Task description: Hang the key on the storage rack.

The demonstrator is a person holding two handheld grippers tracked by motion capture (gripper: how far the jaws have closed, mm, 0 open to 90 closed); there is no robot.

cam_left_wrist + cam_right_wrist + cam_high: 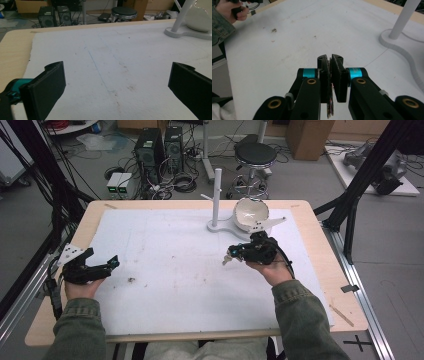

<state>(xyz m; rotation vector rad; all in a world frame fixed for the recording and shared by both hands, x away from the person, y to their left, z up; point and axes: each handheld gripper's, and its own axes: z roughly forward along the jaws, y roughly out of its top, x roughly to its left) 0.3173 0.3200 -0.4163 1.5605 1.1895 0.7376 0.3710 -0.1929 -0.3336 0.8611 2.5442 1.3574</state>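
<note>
- White cup (251, 214) sits at about 1 o'clock on the mat (170, 305), tipped with its mouth towards me, right against the stand (216, 195). I cannot tell whether it hangs from a peg or leans on the base.
- My right tongs (229, 257) are closed, jaws pressed together at roughly 3 o'clock, just short of the stand's base and apart from the cup. In the right gripper view (330, 58) a thin dark sliver shows between the pads — I cannot tell what it is.
- My left tongs (112, 262) rest at 8 o'clock, well away. The left gripper view (116, 75) shows the jaws wide apart with nothing but bare mat between.
- My judgement: the cup looks delivered to the stand — little seems left beyond drawing the right hand clear.
</note>
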